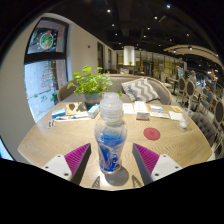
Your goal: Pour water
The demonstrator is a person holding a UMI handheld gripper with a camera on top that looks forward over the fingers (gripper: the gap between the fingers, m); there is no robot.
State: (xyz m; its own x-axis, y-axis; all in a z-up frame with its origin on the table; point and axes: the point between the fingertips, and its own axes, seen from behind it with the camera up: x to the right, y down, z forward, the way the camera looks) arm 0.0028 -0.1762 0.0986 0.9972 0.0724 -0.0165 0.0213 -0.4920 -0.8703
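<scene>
Bottle (110,140) base hidden (label text too blurry).

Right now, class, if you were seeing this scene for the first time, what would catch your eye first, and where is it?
The plastic water bottle with its white cap stands upright on the wooden table between the gripper fingers, which are open with a gap at each side. Beyond it, a leafy green plant rises at the table's far side, with books lying beside it.

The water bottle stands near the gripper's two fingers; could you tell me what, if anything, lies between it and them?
Nothing: in the gripper view the water bottle stands between the open gripper fingers, with gaps either side.
</scene>
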